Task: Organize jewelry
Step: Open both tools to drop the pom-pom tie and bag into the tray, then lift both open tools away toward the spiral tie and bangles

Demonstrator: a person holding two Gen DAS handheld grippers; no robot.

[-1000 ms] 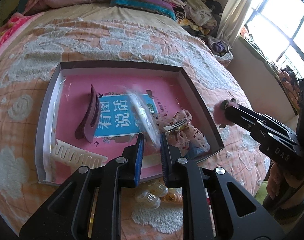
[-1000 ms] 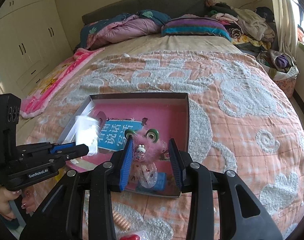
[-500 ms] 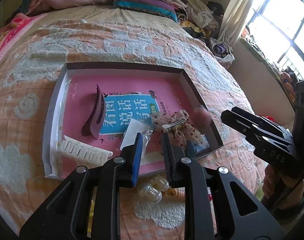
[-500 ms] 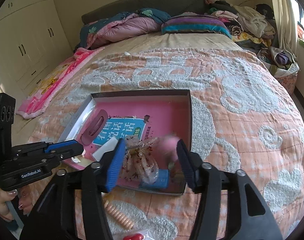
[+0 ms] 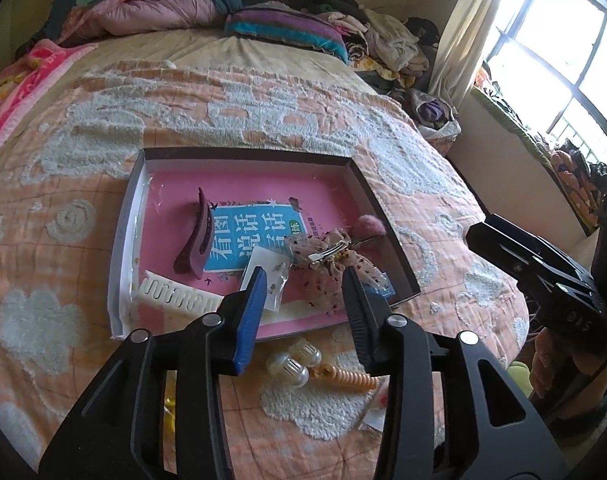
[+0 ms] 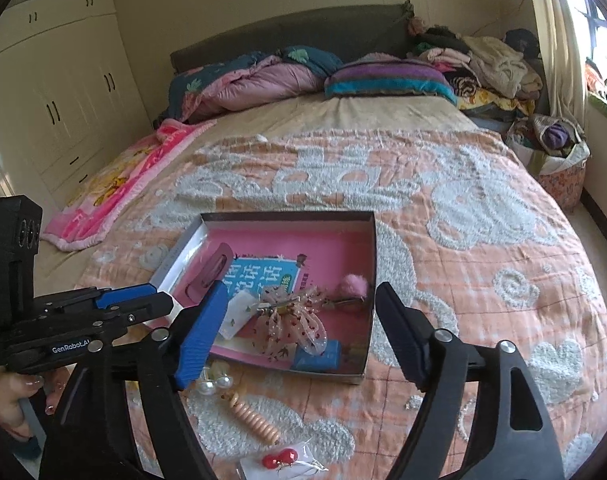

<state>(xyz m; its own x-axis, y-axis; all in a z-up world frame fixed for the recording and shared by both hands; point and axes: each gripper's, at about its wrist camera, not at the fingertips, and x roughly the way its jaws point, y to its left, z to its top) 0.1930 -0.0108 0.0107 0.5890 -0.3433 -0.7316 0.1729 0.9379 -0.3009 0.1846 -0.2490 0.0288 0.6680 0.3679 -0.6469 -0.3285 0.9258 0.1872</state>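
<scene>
1. Left hand-held gripper [image 5: 303, 300] spread wide, holding nothing, hanging over the near edge of the box [image 5: 239, 154].
2. Right hand-held gripper [image 6: 299, 328] likewise spread and bare, above the box's near right corner.
3. Outside the box, on the quilt [image 6: 483, 240] just beside its near wall: pearl clips [image 5: 293, 362], a peach coil tie [image 6: 255, 420], red bead earrings [image 6: 279, 458], partly cut off by the gripper arms.
4. Inside, near edge: a white comb [image 5: 175, 298], an earring card [image 5: 269, 276] in clear wrap, a sheer dotted bow [image 5: 335, 260] with a metal clip on top.
5. Further in: a maroon claw clip [image 5: 197, 240] along the left, a pink pompom [image 5: 369, 226] close to the right wall.
6. Far half of the pink floor open; low walls all round.
7. Small blue item [image 6: 319, 354] under the bow, hard to make out.
8. Beyond the box, wide open quilt up to the pillows [image 6: 387, 80].
</scene>
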